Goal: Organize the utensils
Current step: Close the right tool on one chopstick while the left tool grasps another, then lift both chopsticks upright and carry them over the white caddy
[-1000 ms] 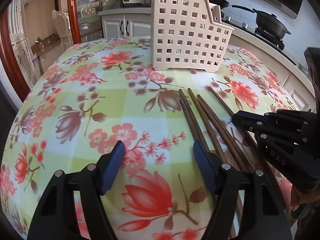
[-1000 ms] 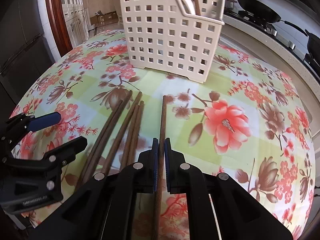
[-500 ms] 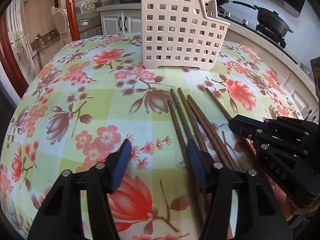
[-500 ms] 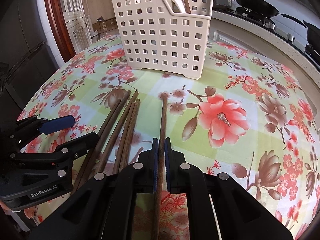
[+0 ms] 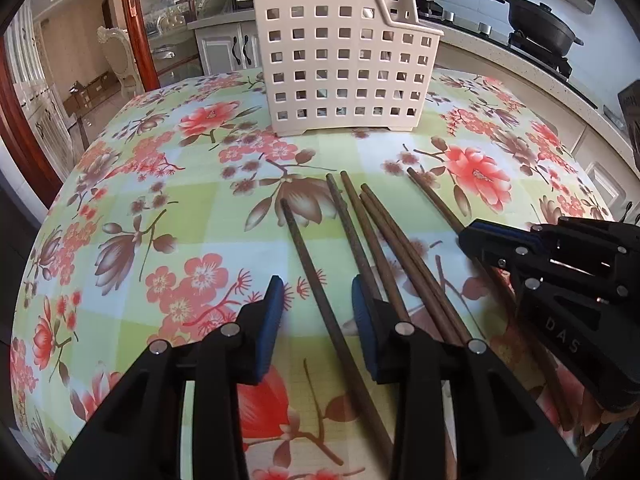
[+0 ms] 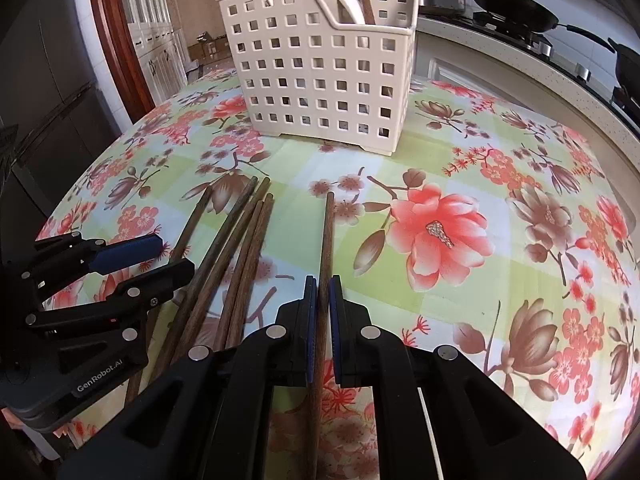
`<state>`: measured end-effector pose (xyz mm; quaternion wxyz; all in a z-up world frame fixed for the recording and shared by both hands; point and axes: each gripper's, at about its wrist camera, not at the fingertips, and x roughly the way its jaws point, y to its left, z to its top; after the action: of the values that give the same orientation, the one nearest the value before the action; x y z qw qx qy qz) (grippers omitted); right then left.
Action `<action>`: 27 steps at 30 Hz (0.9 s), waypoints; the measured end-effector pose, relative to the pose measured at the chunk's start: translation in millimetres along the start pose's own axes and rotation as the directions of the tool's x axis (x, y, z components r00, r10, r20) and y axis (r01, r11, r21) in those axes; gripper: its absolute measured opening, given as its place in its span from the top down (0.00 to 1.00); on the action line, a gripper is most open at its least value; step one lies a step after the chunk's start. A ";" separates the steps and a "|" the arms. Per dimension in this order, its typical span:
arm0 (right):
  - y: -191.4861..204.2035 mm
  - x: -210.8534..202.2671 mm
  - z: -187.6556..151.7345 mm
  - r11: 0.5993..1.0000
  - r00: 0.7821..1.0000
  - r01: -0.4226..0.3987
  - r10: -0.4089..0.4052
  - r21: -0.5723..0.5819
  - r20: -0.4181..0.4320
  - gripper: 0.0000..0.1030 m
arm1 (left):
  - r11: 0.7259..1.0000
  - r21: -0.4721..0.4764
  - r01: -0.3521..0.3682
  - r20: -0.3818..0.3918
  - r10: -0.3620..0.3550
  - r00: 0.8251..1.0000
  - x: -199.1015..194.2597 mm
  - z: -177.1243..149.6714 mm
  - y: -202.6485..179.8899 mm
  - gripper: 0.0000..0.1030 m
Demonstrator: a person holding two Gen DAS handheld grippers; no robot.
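Left wrist view: the left gripper (image 5: 316, 312) hangs low over the table with its jaws spread, one chopstick (image 5: 320, 292) lying between the blue pads (image 5: 270, 314) but not pinched. Just right of it four more sticks (image 5: 384, 248) lie in a loose fan, tips toward the basket (image 5: 340, 60). They look like thin, stiff, light wooden rods, smooth and round enough to roll or twist in a grip. A hold near the middle, square across the shaft, seems safest. The right gripper (image 5: 476, 240) sits at the right edge over the outermost stick.

Right wrist view: the right gripper (image 6: 322, 312) is closed on a single chopstick (image 6: 328, 240), which runs straight out between the pads, apart from the others. Whether it is lifted or resting on the cloth I cannot tell. The basket (image 6: 320, 76) stands upright beyond the tips, already holding a brown stick and something white.

The table wears a glossy floral cloth (image 6: 460, 280), likely slick, so sticks may slide when nudged. Behind are a counter with black pans (image 6: 512, 4) and cabinets, with a doorway on the left.
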<state>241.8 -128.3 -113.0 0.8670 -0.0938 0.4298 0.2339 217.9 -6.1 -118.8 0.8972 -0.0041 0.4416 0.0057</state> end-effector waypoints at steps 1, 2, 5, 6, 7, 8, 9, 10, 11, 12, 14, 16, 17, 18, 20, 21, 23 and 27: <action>0.8 0.5 0.5 1.000 1.000 0.001 -0.001 -0.005 -0.001 0.93 | 1.000 0.001 -0.001 0.003 0.001 1.000 0.3 0.5 0.4 0.70; 1.5 0.8 0.6 1.000 1.000 0.003 -0.003 -0.010 -0.001 0.93 | 1.000 0.004 -0.003 0.006 0.003 1.000 0.6 0.8 0.4 0.79; 2.8 0.5 -0.1 1.000 1.000 0.009 -0.009 -0.020 0.005 0.94 | 1.000 0.007 0.013 0.017 -0.014 1.000 1.5 1.8 3.1 0.92; 2.6 0.2 -0.4 1.000 1.000 0.013 -0.013 -0.018 0.009 0.94 | 0.999 0.005 0.033 0.020 -0.033 0.999 1.6 1.9 5.1 0.93; 1.7 -1.0 -0.7 1.000 1.000 0.014 -0.014 -0.009 0.017 0.94 | 0.999 0.001 0.042 0.022 -0.042 0.999 1.5 1.7 6.9 0.95; 0.1 -3.2 -0.8 1.000 1.000 0.011 -0.011 0.001 0.028 0.94 | 0.999 -0.004 0.053 0.023 -0.052 0.998 1.5 1.8 8.6 0.95; -1.3 -5.7 -0.7 1.000 0.999 0.007 -0.007 0.008 0.038 0.94 | 0.998 -0.012 0.067 0.027 -0.066 0.997 0.8 1.7 10.9 0.95; -2.3 -10.0 -0.4 1.000 0.998 -0.001 0.000 0.013 0.056 0.94 | 0.997 -0.019 0.074 0.034 -0.073 0.997 -0.9 1.7 12.9 0.95; -3.2 -14.1 0.0 1.000 0.997 -0.008 0.007 0.015 0.072 0.94 | 0.997 -0.023 0.076 0.042 -0.075 0.996 -2.7 2.0 14.4 0.95; -3.6 -18.1 0.4 1.000 0.996 -0.016 0.014 0.017 0.087 0.94 | 0.996 -0.026 0.085 0.057 -0.083 0.995 -5.9 2.6 15.8 0.95; -4.0 -26.5 1.9 1.000 0.992 -0.024 0.022 0.016 0.122 0.94 | 0.996 -0.026 0.085 0.090 -0.083 0.992 -14.7 4.3 17.2 0.95; -4.2 -35.7 3.2 1.000 0.986 -0.025 0.021 0.018 0.164 0.94 | 0.997 -0.018 0.079 0.132 -0.076 0.988 -25.8 6.8 17.8 0.95; -5.0 -40.1 3.7 0.999 0.983 -0.026 0.022 0.023 0.182 0.94 | 0.997 -0.016 0.073 0.148 -0.070 0.986 -31.0 7.5 17.3 0.95; -5.9 -44.0 4.1 0.999 0.980 -0.028 0.021 0.032 0.199 0.94 | 0.998 -0.012 0.065 0.172 -0.062 0.983 -37.7 8.7 17.3 0.95; -8.5 -51.0 4.7 0.998 0.974 -0.032 0.020 0.051 0.226 0.94 | 0.998 -0.007 0.061 0.214 -0.058 0.975 -49.8 10.7 17.3 0.95; -9.4 -55.0 4.4 0.998 0.970 -0.034 0.018 0.059 0.241 0.94 | 0.998 -0.007 0.055 0.234 -0.052 0.971 -55.4 11.1 17.4 0.95; -10.4 -62.7 4.0 0.997 0.963 -0.036 0.017 0.066 0.268 0.94 | 0.999 -0.006 0.052 0.263 -0.048 0.964 -65.3 11.6 18.2 0.95; -11.0 -81.5 4.6 0.997 0.946 -0.045 0.020 0.070 0.325 0.94 | 0.998 -0.011 0.057 0.309 -0.051 0.950 -81.9 12.1 20.8 0.95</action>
<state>207.9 -162.7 -46.3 0.9248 -0.0141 0.2917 0.2437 177.3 14.3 -46.6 0.9548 -0.0239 0.2958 -0.0140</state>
